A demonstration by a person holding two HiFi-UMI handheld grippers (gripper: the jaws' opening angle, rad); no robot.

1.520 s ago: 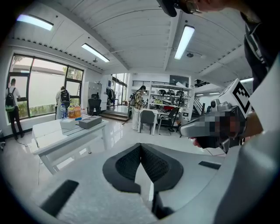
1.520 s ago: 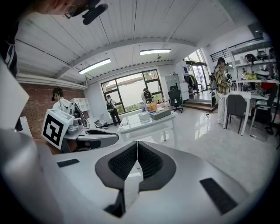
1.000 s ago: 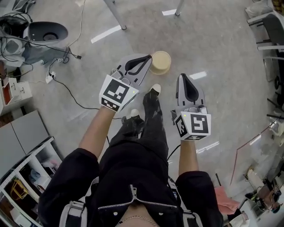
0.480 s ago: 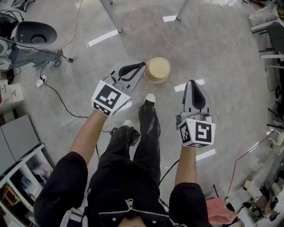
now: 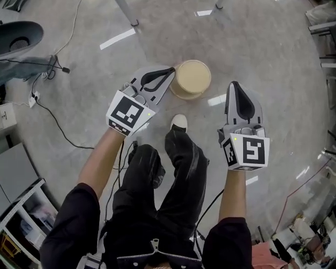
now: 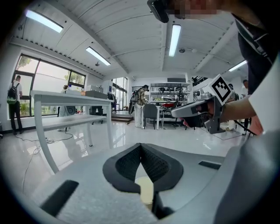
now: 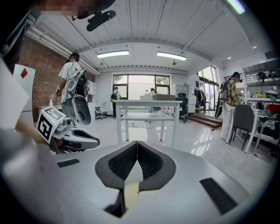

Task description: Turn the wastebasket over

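Observation:
A cream round wastebasket [image 5: 191, 79] stands on the grey floor in front of the person's shoe [image 5: 179, 122]. I cannot tell which of its ends faces up. My left gripper [image 5: 171, 69] is shut and empty, its tip right beside the basket's left edge. My right gripper [image 5: 234, 84] is also shut and empty, and sits a little to the right of the basket. In the left gripper view the shut jaws [image 6: 141, 145] meet above a strip of the cream basket [image 6: 145, 190]. In the right gripper view the jaws [image 7: 137, 142] are shut too, with the basket [image 7: 131, 193] showing low between them.
Table legs [image 5: 128, 13] stand on the floor beyond the basket. Cables [image 5: 47, 113] trail at the left, near a shelf unit [image 5: 21, 210]. A white table [image 7: 151, 105] and several people stand further off in the room.
Both grippers have come down toward the floor, still shut. The basket looks larger and closer, and the person's knees have bent.

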